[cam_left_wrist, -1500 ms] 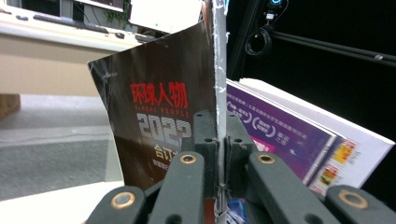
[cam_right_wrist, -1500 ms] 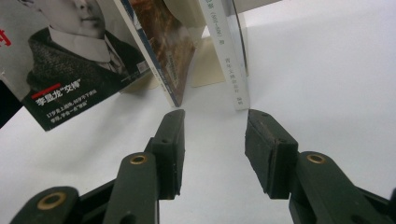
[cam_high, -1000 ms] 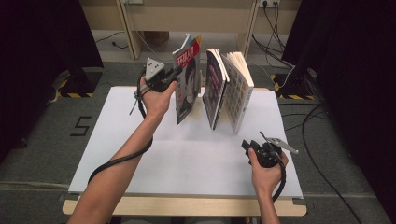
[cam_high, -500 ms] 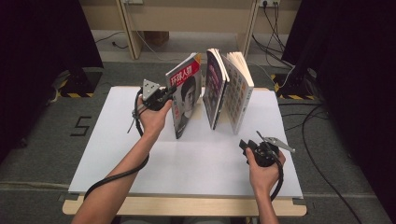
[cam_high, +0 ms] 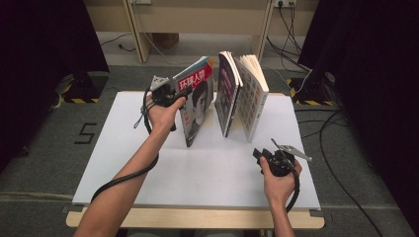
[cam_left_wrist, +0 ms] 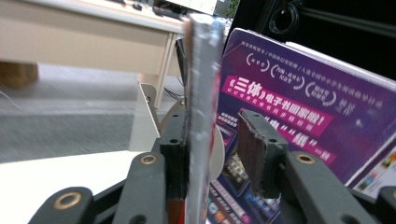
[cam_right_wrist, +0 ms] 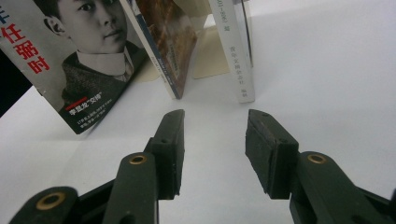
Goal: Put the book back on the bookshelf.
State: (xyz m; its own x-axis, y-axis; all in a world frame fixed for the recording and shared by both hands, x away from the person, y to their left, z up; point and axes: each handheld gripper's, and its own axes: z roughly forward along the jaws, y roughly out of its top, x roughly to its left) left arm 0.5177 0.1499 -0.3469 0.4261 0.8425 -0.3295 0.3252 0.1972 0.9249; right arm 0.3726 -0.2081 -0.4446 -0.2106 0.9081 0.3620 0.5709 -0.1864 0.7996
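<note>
A magazine (cam_high: 197, 101) with a red title and a portrait cover stands tilted on the white table (cam_high: 207, 173), left of a purple-covered book (cam_high: 227, 94) and a pale book (cam_high: 253, 96), both upright. My left gripper (cam_high: 184, 94) is at the magazine's upper edge. Its jaws have just been opening. In the left gripper view the magazine's edge (cam_left_wrist: 201, 93) lies against one pad of the left gripper (cam_left_wrist: 217, 149) while the other pad stands off it, with the purple book (cam_left_wrist: 299, 116) behind. My right gripper (cam_high: 257, 154) rests open near the front right, aimed at the books (cam_right_wrist: 231, 46), with nothing between the fingers of the right gripper (cam_right_wrist: 215, 140).
Wooden desk legs and cables stand beyond the table's far edge. Dark curtains hang on both sides. A cable trails from the left gripper along the forearm (cam_high: 128, 173). Bare white surface lies between the books and the front edge.
The left hand has brought the magazine down and slightly nearer, so it now leans with its lower edge on the table. The left jaws have parted from it. The right hand has kept still.
</note>
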